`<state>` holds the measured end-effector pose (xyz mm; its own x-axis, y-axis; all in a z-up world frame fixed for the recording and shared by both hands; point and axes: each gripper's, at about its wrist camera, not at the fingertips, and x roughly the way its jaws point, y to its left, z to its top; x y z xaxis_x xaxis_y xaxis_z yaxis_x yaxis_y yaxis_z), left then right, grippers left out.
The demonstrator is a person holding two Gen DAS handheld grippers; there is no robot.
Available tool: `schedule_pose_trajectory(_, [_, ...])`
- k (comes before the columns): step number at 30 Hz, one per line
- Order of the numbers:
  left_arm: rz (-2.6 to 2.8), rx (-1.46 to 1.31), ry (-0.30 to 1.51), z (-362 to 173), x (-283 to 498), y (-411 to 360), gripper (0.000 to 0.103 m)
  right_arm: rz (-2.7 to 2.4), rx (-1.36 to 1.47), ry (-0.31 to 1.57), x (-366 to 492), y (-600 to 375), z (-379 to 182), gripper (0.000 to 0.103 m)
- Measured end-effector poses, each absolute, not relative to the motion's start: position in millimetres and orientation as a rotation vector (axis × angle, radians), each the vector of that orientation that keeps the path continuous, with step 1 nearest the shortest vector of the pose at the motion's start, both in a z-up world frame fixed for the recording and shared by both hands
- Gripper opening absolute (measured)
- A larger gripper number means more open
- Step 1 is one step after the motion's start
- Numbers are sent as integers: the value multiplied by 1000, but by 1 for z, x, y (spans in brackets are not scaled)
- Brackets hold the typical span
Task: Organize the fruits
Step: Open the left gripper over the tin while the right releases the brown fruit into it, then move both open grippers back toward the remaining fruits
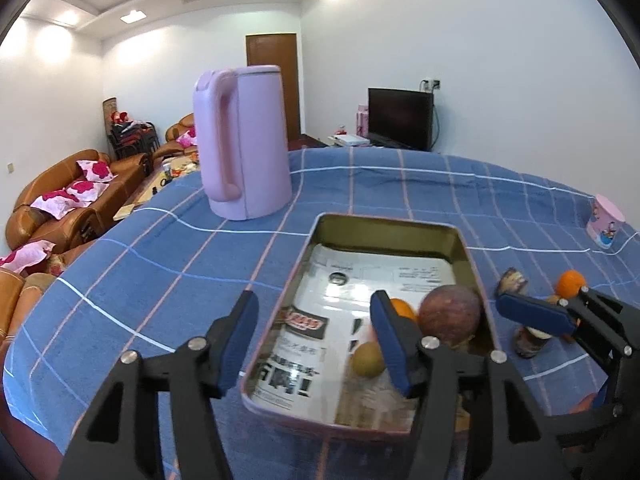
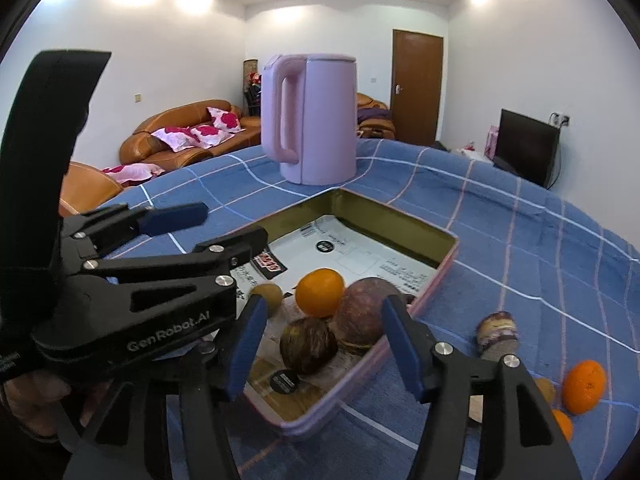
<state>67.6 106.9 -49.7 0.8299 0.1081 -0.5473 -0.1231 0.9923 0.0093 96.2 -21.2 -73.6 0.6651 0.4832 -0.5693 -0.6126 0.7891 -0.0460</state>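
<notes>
Right wrist: round orange (image 2: 320, 293) in tin (image 2: 448, 258).

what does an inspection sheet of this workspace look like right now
surface: blue checked tablecloth.
job's things: tray holds an orange, reddish-brown fruit, dark fruit, yellowish fruit; another orange lies on the cloth.
clutter: pink kettle, patterned cup.
grippers: left gripper and right gripper, jaws open, nothing gripped.
cables: cord behind the TV.
surroundings: sofa, door.
</notes>
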Motion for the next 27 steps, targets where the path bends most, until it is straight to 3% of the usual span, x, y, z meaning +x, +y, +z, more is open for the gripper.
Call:
schedule_pose_trajectory(15, [-25, 46, 574, -45, 60, 27, 66, 319, -152, 567, 90, -159, -64, 62])
schedule_pose_trajectory(27, [-90, 103, 601, -55, 67, -17, 66, 297, -143, 670, 107, -175, -76, 62])
